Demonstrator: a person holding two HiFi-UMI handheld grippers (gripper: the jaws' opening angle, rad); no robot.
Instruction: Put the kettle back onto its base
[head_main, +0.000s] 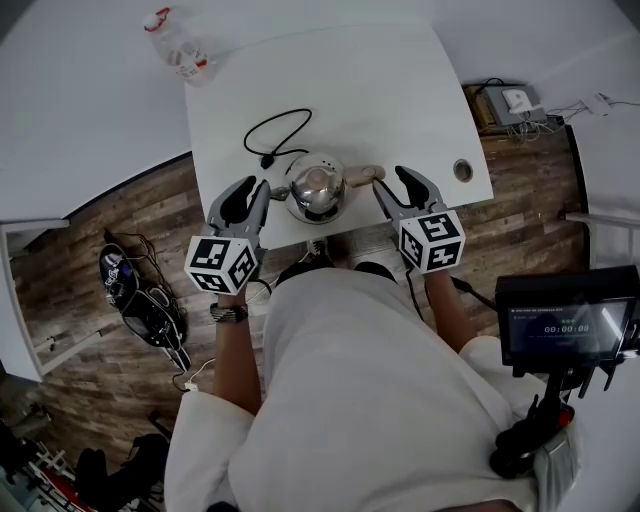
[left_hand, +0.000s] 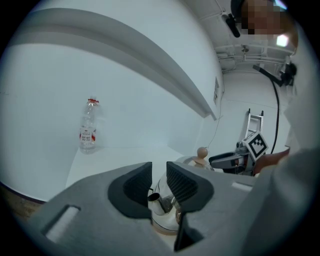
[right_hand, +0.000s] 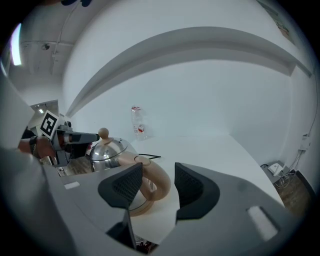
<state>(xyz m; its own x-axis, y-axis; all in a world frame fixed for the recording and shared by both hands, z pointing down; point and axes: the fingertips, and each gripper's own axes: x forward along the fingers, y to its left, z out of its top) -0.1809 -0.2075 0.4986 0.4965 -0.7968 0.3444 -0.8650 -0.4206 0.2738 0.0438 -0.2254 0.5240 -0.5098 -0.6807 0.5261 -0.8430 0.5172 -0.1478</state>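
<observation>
Grippers first, from the head view: left gripper (head_main: 255, 195) and right gripper (head_main: 392, 185) flank the kettle (head_main: 317, 188), which stands at the near edge of the table (head_main: 400, 80), apparently seated on its base already. Left gripper view: jaws apart and empty, the spout (left_hand: 155, 198) just beyond them. Right gripper view: jaws wide, released, the tan handle (right_hand: 155, 182) just ahead, untouched. Polished steel is probably slippery, and heavy if filled; the stiff handle is the place to grip.
</observation>
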